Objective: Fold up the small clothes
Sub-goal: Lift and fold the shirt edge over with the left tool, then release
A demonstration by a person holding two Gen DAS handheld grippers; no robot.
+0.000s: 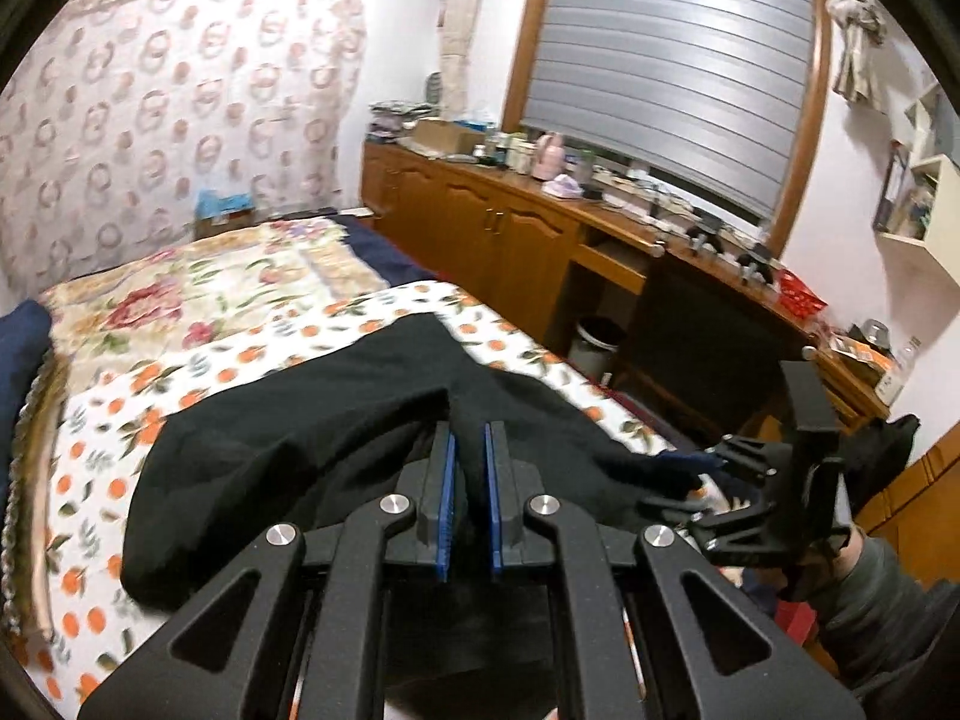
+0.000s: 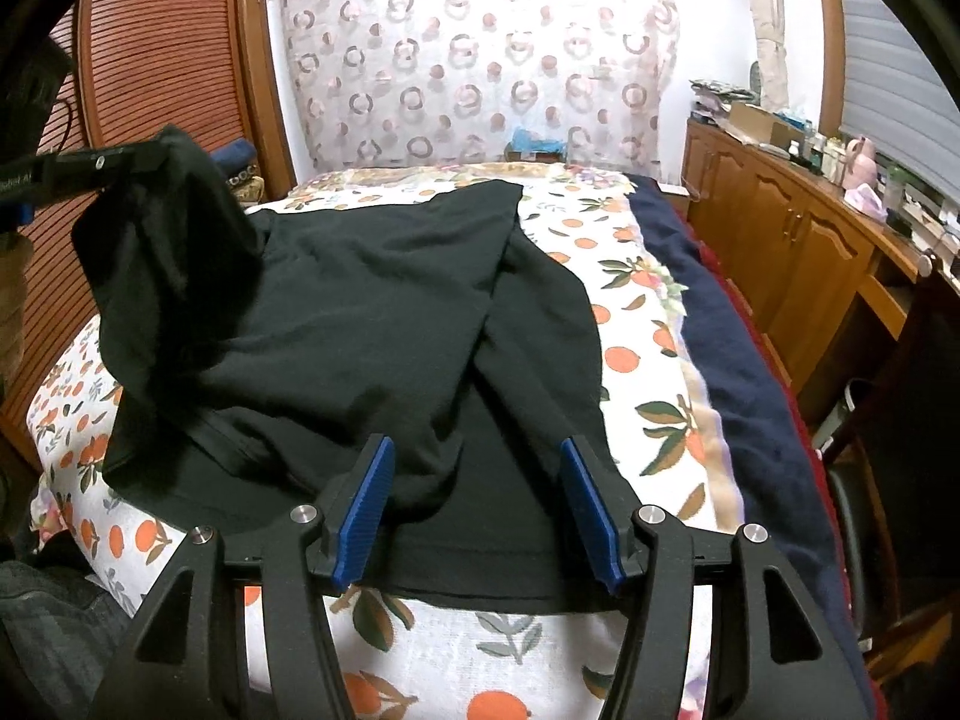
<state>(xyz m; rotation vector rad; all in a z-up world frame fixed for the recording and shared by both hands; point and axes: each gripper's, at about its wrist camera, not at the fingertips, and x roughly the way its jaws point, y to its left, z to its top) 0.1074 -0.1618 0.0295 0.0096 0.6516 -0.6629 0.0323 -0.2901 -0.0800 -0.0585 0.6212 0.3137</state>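
Slippage is the main risk: only a thin pinch of the black shirt (image 2: 372,300) is being held by the left tongs (image 1: 470,462), jaws nearly shut on the cloth, and the raised corner is being carried up and to the left of the right tongs (image 2: 477,513). If the pinch is lost, the flap is likely to be dropped short and the fold spoiled. The rest of the shirt is lying flat on the orange-print sheet (image 2: 648,354), stretching away ahead of the right tongs.

The right tongs are being held wide, w/ nothing gripped; the shirt's near hem is lying under and between the blue pads (image 2: 366,510), apparently not pressed. W/ no hold there, the whole shirt could be dragged along w/ the lifted corner, and creases could be pulled in. The overlapping panel ahead of the right tongs could also be disturbed.

Hard to make out:
- how much cloth is being caught betw. the left jaws — black on black, blurred
- whether the right pads are touching the cloth
- the shirt's collar and sleeves, being lost in folds
- the person, cut off except for a sleeve (image 1: 882,594) right of the left tongs
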